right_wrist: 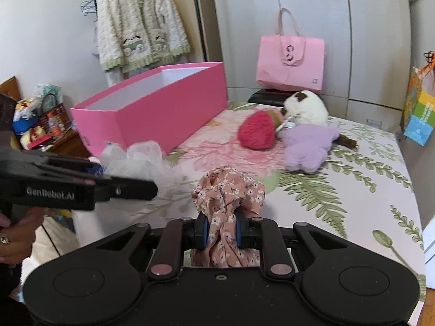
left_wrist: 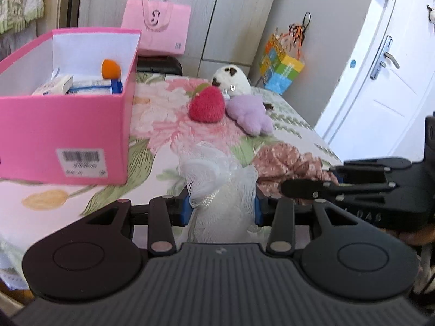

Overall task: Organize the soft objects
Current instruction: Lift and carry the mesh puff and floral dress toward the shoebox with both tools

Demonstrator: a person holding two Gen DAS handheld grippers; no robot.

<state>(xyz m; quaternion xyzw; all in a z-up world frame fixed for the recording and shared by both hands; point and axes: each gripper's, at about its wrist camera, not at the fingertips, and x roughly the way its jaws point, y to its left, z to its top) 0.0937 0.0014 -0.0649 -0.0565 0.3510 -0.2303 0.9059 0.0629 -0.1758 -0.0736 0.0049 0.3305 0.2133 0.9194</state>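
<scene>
Left tongs (left_wrist: 221,206) clamped on a white mesh bath pouf (left_wrist: 217,179), blue pads pressed into its sides; bulk of the mesh billowing forward of the tips, its cord loop hanging at the grip. Right tongs (right_wrist: 220,229) closed on a floral pink fabric scrunchie (right_wrist: 228,193), gathered cloth bunched above the pads and a tail drooping below them. Both loads apparently lifted just above the floral bedspread (right_wrist: 339,190), though contact with it hard to rule out.

Pink box (left_wrist: 62,127) open-topped, on the bed, ahead and to the left of the left tongs; a few cartons and an orange-tipped item already inside at the far end. Long axis running away from the near labelled end wall toward the wardrobe, so open length lying roughly along the left tongs' forward direction. From the right wrist view, same box up and left, beyond the other gripper. Left hand judged nearer to the box; right one needing to cross leftward over the pouf.

Still on the bedspread, further back and well apart from both tongs: red strawberry plush (left_wrist: 206,104), lilac plush (left_wrist: 248,118) touching it, white and brown plush toy (left_wrist: 231,78) behind both.

Neither held piece showing a firm axis: both crumpled and likely to sag on release.
</scene>
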